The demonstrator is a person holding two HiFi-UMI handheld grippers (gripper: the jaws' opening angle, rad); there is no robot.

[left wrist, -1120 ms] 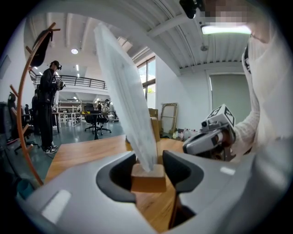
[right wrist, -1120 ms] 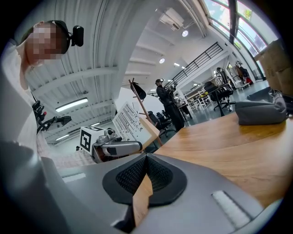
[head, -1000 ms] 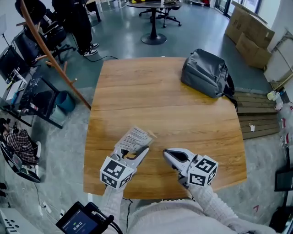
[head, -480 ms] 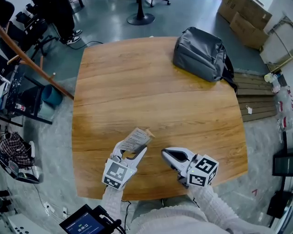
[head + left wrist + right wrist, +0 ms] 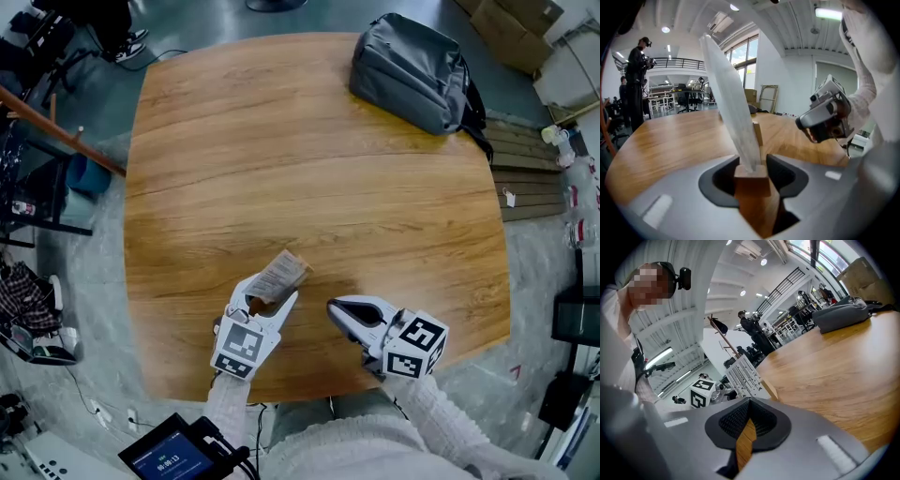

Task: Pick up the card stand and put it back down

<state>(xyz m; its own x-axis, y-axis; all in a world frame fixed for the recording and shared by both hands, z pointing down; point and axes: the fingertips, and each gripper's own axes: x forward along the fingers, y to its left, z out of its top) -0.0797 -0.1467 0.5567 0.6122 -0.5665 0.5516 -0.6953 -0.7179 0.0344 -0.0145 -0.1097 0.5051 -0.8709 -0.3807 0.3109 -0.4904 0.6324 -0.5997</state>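
Card stand (image 5: 743, 140) is sitting pinched at its wooden base between the pads of the left gripper (image 5: 265, 300), which are pressing on both sides of the block. From the head view it is hanging over the wooden table (image 5: 281, 141) toward the 6 o'clock edge, with the long axis of the base running away from the gripper toward 1 o'clock. Whether the base is touching the tabletop is not showing in any view. The left gripper view is catching the card edge-on, a thin sheet rising from the slot and leaning toward 11 o'clock. The right gripper view is instead showing its printed face, with lines of small text, and the left gripper's marker cube (image 5: 702, 392) at 7 o'clock of the card. The right gripper (image 5: 336, 309) is hovering beside the stand at its 3 o'clock, apart from it, its jaws pressed together with nothing between them. Only the left gripper view is showing a person (image 5: 636, 79) standing beyond the table at 9 o'clock. A grey backpack (image 5: 412, 70) is lying at the table's 1 o'clock corner, closed, so its contents are staying hidden.
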